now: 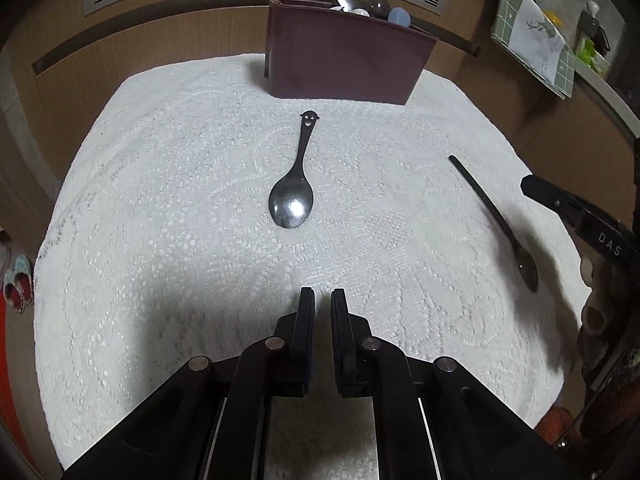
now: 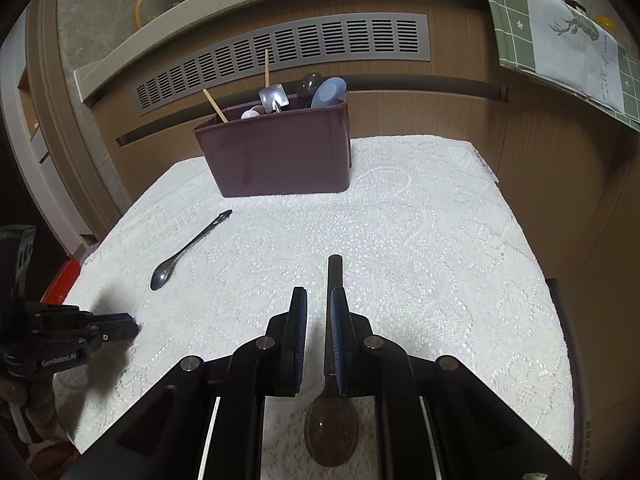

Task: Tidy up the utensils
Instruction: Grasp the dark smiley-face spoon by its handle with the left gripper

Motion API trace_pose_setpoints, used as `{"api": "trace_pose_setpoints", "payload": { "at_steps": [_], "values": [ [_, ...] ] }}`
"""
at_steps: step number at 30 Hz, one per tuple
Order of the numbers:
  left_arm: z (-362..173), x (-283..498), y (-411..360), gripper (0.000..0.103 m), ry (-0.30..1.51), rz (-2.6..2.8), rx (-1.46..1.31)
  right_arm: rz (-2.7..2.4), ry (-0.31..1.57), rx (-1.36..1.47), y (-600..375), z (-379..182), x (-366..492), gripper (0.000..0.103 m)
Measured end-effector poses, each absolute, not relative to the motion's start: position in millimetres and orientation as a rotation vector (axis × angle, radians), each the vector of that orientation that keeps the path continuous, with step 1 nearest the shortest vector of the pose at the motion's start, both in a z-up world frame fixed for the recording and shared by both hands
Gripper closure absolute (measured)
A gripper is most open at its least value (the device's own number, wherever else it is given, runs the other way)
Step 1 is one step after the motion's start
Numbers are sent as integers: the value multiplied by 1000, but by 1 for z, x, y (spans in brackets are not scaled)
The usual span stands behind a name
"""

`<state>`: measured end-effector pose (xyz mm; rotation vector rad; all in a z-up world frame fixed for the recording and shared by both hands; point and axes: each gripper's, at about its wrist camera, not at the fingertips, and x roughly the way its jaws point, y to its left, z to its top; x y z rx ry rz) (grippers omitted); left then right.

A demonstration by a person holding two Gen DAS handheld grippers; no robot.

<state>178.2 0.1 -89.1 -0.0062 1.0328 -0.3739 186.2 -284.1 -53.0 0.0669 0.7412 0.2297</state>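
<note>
A maroon utensil holder (image 1: pixel 344 64) stands at the table's far edge with several spoons and chopsticks in it; it also shows in the right wrist view (image 2: pixel 280 156). A metal spoon with a smiley-face handle (image 1: pixel 294 184) lies ahead of my left gripper (image 1: pixel 322 300), which hovers empty with a narrow gap between its fingers. A dark long-handled spoon (image 1: pixel 500 224) lies to the right. In the right wrist view that dark spoon (image 2: pixel 332 432) lies under my right gripper (image 2: pixel 318 300), its handle running between the fingers, which stand slightly apart. The smiley spoon (image 2: pixel 184 252) lies to the left.
A white lace cloth (image 1: pixel 160 240) covers the small table (image 2: pixel 460 260). A wooden cabinet with a vent grille (image 2: pixel 280 52) stands behind it. A green-and-white towel (image 2: pixel 560 40) hangs at the upper right. The left gripper (image 2: pixel 100 332) shows at the left in the right wrist view.
</note>
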Motion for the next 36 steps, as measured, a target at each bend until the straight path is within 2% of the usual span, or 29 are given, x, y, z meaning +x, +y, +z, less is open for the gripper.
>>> {"api": "trace_pose_setpoints", "payload": {
  "at_steps": [11, 15, 23, 25, 28, 33, 36],
  "values": [
    [-74, 200, -8, 92, 1001, -448, -14, 219, 771, 78, -292, -62, 187, 94],
    [-67, 238, -12, 80, 970, -407, 58, 228, 771, 81, -292, -63, 186, 94],
    [-87, 316, -33, 81, 1021, -358, 147, 272, 799, 34, -284, -66, 189, 91],
    [-90, 321, -37, 87, 1039, -368, 141, 268, 817, 1, -281, -68, 196, 90],
    [-93, 319, -39, 95, 1037, -347, 144, 270, 865, -24, -277, -73, 213, 89],
    [-93, 284, -35, 95, 1037, -366, 184, 269, 934, -83, -264, -83, 240, 89],
    [-94, 267, -34, 95, 1049, -378, 197, 278, 954, -83, -258, -85, 250, 84]
  ]
}}
